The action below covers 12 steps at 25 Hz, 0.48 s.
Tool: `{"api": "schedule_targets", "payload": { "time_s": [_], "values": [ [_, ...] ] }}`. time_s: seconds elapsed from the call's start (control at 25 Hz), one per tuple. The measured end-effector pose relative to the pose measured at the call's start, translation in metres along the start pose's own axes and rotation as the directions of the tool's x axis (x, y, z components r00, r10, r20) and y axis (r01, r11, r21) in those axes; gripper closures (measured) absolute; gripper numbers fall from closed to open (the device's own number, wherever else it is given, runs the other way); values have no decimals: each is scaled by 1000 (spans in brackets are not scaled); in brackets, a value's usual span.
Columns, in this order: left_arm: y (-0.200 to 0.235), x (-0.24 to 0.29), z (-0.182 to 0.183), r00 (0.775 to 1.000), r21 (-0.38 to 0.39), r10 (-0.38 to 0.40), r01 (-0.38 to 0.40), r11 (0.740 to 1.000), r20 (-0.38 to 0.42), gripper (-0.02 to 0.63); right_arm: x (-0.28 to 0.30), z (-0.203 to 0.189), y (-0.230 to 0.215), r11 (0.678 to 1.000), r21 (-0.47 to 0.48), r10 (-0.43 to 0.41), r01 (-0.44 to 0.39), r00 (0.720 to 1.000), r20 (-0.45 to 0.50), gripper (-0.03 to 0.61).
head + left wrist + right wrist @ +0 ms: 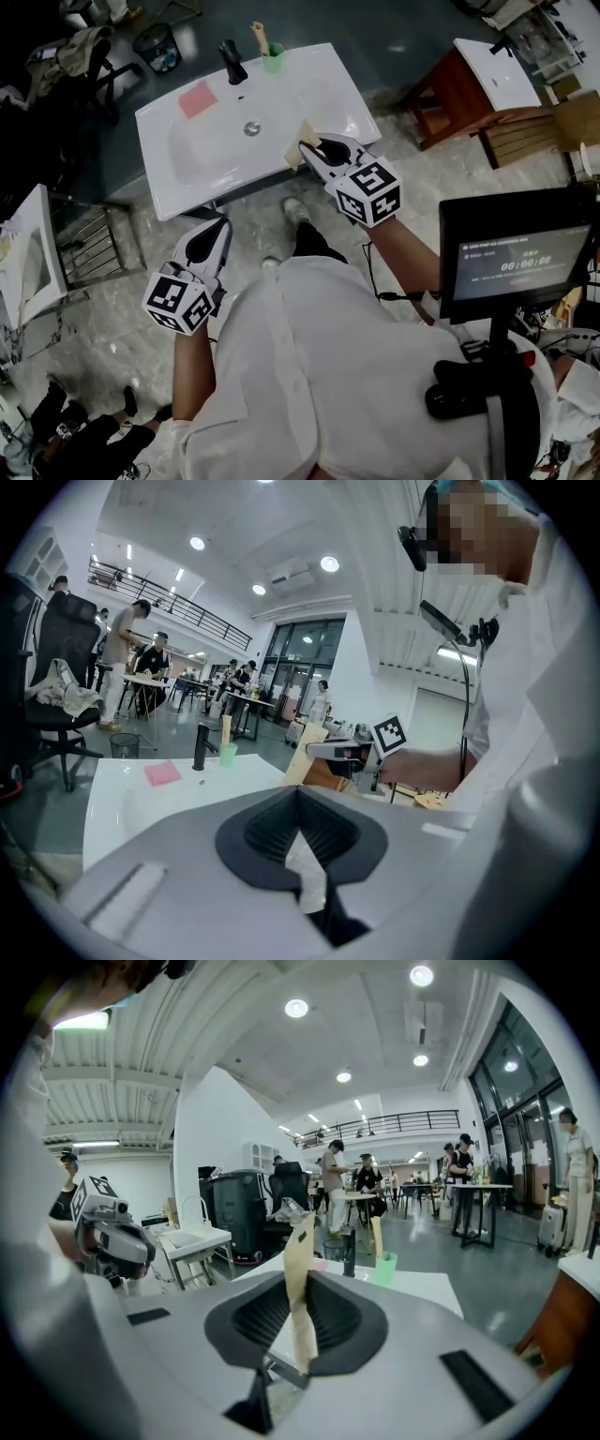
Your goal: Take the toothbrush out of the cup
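The pale wooden-handled toothbrush is standing tilted in the small green plastic cup at the far edge of the white ceramic washbasin, its top half sticking out above the rim. It is looking light, slim and stiff, so the bare handle above the rim is probably the place to pinch. The cup is looking light too and may well lift or tip with it unless the pull goes straight up. The black tap is standing just beside the cup and crowding that side, while the flat pink pad is lying well apart along the same edge. The right gripper is hovering over the basin's near right corner, its jaws partly closed and pinching a tan cardboard strip, so it is not free. The left gripper is hanging off the near edge with its jaws pressed together on nothing.
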State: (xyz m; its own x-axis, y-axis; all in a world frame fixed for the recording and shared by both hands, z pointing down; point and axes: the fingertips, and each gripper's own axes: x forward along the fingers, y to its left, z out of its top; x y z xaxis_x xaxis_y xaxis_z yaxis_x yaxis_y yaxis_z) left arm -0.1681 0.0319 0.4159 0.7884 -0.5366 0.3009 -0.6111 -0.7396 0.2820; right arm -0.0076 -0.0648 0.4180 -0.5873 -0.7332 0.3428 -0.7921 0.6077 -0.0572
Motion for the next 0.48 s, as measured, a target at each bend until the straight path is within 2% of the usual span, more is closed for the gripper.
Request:
{"api": "schedule_targets", "payload": {
  "time_s": [0.48],
  "values": [
    [2, 1, -2, 1000, 7, -8, 8, 1000, -4, 607, 0, 0, 0, 1000, -5, -3, 3, 1000, -4, 531]
  ]
}}
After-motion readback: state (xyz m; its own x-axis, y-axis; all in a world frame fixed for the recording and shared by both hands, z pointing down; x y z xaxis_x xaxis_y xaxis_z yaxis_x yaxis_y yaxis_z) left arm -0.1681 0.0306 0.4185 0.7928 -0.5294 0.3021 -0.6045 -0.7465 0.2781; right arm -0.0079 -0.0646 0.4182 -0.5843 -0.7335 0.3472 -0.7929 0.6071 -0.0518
